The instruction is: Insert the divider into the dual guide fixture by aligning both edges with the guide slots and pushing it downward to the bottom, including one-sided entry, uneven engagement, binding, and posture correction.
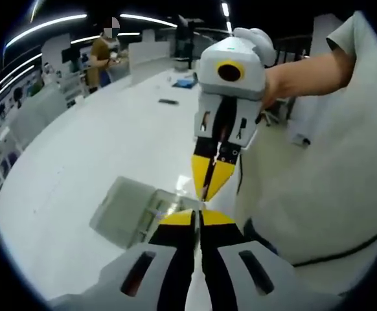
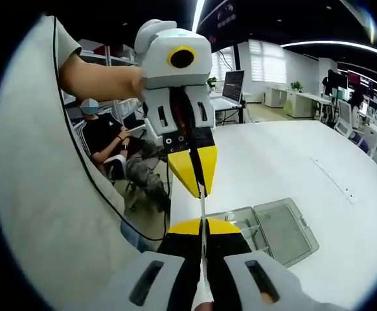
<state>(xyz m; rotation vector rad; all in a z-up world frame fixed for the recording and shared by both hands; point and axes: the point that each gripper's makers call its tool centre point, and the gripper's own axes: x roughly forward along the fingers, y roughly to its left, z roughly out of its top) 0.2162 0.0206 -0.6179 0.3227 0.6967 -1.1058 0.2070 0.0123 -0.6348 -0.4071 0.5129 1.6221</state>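
Divider (image 2: 202, 214) is a thin clear sheet seen edge-on, held in the air between the two grippers, above the near edge of the bench (image 2: 292, 155). In the left gripper view it shows as a thin sliver (image 1: 203, 194) where the yellow tips meet.

Right gripper (image 2: 203, 228): jaws closed together on the sheet's edge, which runs up out of them. Left gripper (image 2: 200, 183) comes in from above in that view, yellow tips pinched on the opposite edge. Same in the left gripper view: own left gripper (image 1: 199, 217) has jaws together on the sheet, right gripper (image 1: 208, 183) points down at it tip to tip.

Fixture (image 2: 237, 223) is a grey open box with a clear hinged lid (image 2: 285, 230) laid flat beside it, on the white bench just below and behind the gripper tips. Divider is clear of it, not in the slots. In the left gripper view the box (image 1: 151, 217) sits left of the jaws, lid (image 1: 120, 207) further left.

A person's bare arm (image 2: 101, 81) and light shirt (image 1: 331, 162) are close in. Another person sits on a chair (image 2: 114, 146) past the bench edge; another stands far off (image 1: 102, 58).
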